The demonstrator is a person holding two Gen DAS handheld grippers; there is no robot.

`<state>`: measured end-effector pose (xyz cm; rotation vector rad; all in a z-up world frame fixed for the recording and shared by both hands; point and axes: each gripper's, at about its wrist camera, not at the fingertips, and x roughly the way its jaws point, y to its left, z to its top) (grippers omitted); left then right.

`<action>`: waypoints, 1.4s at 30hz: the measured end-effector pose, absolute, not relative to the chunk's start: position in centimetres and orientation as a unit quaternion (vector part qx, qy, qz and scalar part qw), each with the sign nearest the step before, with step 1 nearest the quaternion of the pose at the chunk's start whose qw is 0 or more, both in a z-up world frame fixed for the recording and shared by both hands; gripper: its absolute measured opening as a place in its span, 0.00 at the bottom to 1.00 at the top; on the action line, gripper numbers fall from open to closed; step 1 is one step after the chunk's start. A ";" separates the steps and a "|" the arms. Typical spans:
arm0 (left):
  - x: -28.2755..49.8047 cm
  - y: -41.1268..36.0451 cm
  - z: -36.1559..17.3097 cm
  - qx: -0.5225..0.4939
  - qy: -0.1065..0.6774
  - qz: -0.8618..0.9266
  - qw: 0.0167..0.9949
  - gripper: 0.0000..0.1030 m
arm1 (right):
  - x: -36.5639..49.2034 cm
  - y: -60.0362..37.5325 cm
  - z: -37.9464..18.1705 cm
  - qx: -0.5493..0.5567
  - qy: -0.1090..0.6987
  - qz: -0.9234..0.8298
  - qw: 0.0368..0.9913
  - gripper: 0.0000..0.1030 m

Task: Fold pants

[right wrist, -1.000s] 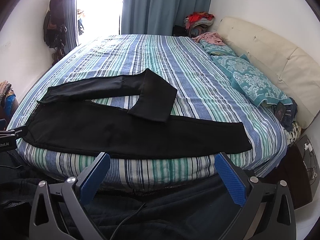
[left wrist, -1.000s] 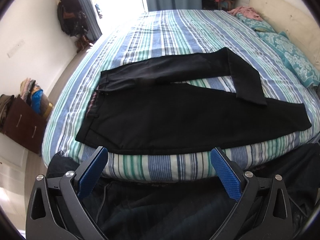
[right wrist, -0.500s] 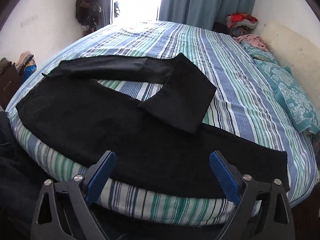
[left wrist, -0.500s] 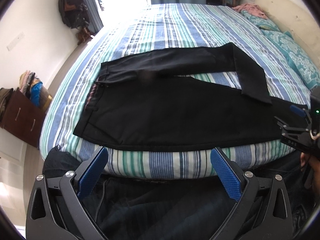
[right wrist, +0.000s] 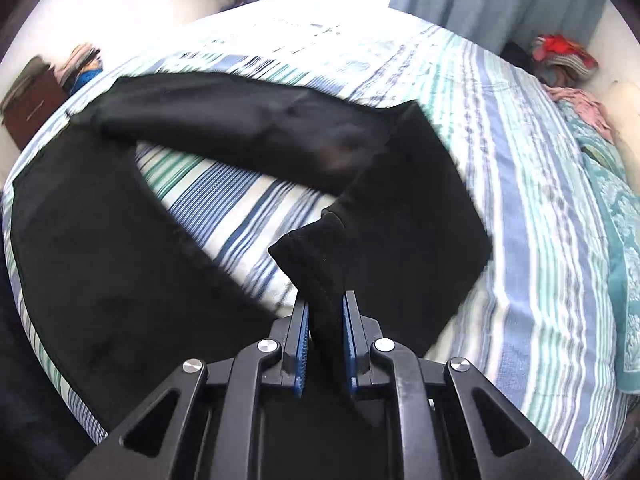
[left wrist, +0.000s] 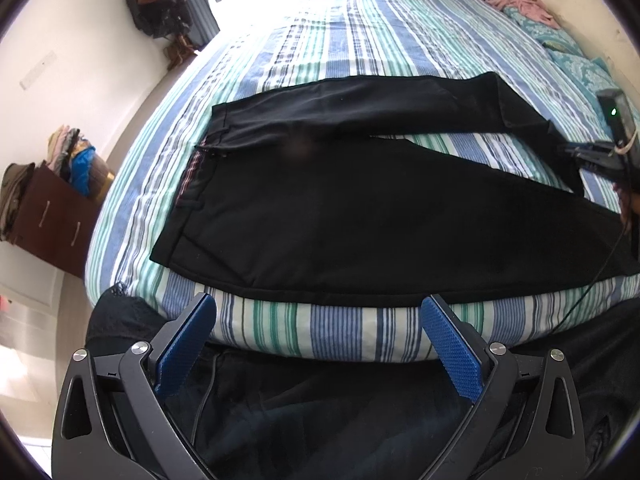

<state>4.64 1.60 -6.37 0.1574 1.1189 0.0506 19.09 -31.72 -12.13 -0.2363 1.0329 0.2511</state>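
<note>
Pants (right wrist: 120,240), black, are clamped at one leg's hem corner between the blue pads (right wrist: 349,344) of my right gripper (right wrist: 325,340), whose jaws are squeezed together on the bunched cloth so that the corner stands lifted above the striped bedspread (right wrist: 500,168). My left gripper (left wrist: 318,350) hangs with its jaws wide apart, holding nothing, just short of the near edge of the mattress, its blue pads (left wrist: 450,354) level with the side of the bedding. Out from there, the pants lie spread across the near half of the bed: waistband toward the left, the near leg flat along the bed's edge, the far leg running right and then bent back toward me. Beyond the garment, teal patterned pillows (left wrist: 580,68) sit by the cream headboard (left wrist: 576,4) on the right, and a brown drawer unit (left wrist: 48,216) piled with clothes stands on the floor to the left. Blue curtains (right wrist: 492,4) hang at the far wall
</note>
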 end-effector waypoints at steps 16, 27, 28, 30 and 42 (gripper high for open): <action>10.2 -4.4 -7.9 0.132 0.542 0.007 0.830 0.99 | 38.3 -53.2 -8.2 -0.130 0.440 -0.167 0.873 0.12; 14.5 -7.2 -9.8 0.144 0.540 -0.006 0.829 0.99 | 41.6 -57.2 -18.7 -0.124 0.503 -0.213 0.828 0.52; 15.9 -7.1 -9.4 0.129 0.528 -0.007 0.839 0.99 | 40.8 -57.4 -18.9 -0.106 0.500 -0.223 0.830 0.68; 19.4 -6.5 -8.8 0.097 0.496 -0.003 0.863 0.99 | 38.3 -57.6 -17.9 -0.060 0.473 -0.244 0.844 0.70; 35.6 -5.3 -21.1 0.086 0.499 0.082 0.858 1.00 | 17.6 -46.2 -12.0 0.120 0.313 -0.157 0.929 1.00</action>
